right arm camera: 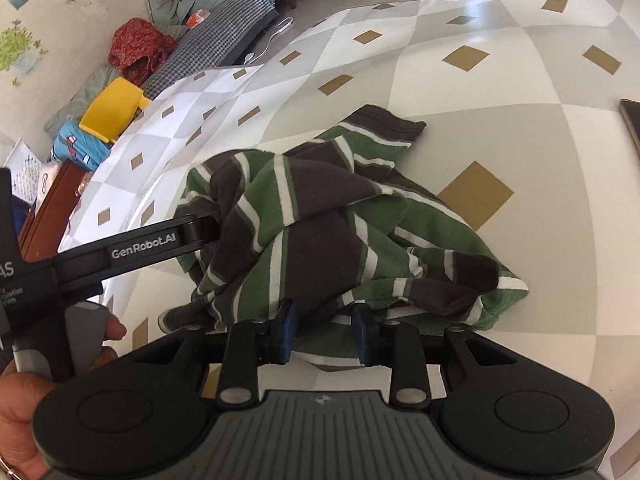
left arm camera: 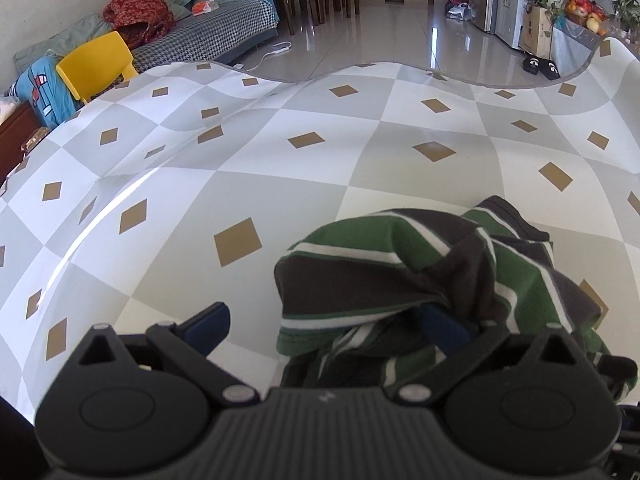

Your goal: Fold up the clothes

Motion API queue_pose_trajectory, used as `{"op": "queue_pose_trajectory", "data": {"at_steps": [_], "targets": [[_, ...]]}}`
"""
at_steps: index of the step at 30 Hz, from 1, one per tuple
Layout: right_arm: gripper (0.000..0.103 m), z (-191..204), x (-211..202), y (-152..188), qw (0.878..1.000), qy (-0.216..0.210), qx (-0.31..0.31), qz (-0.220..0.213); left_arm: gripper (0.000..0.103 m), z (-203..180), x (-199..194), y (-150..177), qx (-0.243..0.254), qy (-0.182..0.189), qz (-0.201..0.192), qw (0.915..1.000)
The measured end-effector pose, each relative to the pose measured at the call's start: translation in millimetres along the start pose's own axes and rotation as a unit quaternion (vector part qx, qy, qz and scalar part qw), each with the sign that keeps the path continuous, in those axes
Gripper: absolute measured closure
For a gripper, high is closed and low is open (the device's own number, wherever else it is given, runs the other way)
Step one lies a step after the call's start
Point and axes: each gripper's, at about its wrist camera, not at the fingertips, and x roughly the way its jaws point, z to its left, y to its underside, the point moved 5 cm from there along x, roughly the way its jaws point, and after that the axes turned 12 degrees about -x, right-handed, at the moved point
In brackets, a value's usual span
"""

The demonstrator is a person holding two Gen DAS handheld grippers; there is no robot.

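A crumpled garment (left arm camera: pixel 400 264) striped green, dark brown and white lies in a heap on the chequered tablecloth (left arm camera: pixel 248 148). My left gripper (left arm camera: pixel 326 328) is open, its jaws wide apart. The cloth drapes over its right finger (left arm camera: pixel 444 330), while the left finger (left arm camera: pixel 208 326) is bare. In the right wrist view the garment (right arm camera: pixel 320 232) fills the middle. My right gripper (right arm camera: pixel 323 334) is shut on a bunched fold at the heap's near edge. The left gripper's finger (right arm camera: pixel 198 230) reaches into the heap from the left, and a hand (right arm camera: pixel 24 408) holds its handle.
The tablecloth (right arm camera: pixel 520 80) has ridges and a curled far edge. A dark flat object (right arm camera: pixel 631 124) lies at the table's right edge. Beyond the table stand a yellow chair (left arm camera: pixel 98 64), a sofa (left arm camera: pixel 208 36) with bedding, dining chairs and a tiled floor.
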Motion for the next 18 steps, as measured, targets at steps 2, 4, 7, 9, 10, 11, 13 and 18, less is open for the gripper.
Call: {"op": "queue_pose_trajectory", "data": {"at_steps": [2, 4, 7, 9, 10, 11, 13, 18], "targets": [[0.072, -4, -9, -2, 1.0, 0.013, 0.005, -0.011, 0.0, -1, -11, -6, -0.002, 0.009, -0.013, 0.9999], [0.069, -8, -19, -6, 0.999, 0.022, 0.012, -0.026, 0.0, -3, -23, -12, 0.0, 0.017, -0.029, 0.9994], [0.065, -17, -32, -11, 0.998, 0.042, 0.021, -0.047, 0.0, -19, -35, -15, 0.025, 0.033, -0.037, 0.9984], [0.062, -26, -40, -14, 0.996, 0.066, 0.03, -0.057, 0.0, -31, -39, -12, 0.041, 0.045, -0.036, 0.9975], [0.061, -31, -42, -15, 0.995, 0.08, 0.036, -0.057, 0.0, -37, -41, -10, 0.048, 0.052, -0.035, 0.9969], [0.061, -38, -43, -15, 0.993, 0.097, 0.044, -0.054, 0.0, -44, -41, -7, 0.058, 0.056, -0.033, 0.9962], [0.061, -52, -44, -14, 0.989, 0.126, 0.06, -0.048, 0.0, -55, -41, -3, 0.078, 0.058, -0.034, 0.9948], [0.06, -66, -41, -11, 0.986, 0.144, 0.08, -0.034, 0.0, -82, -38, 10, 0.135, 0.058, -0.038, 0.9884]]}}
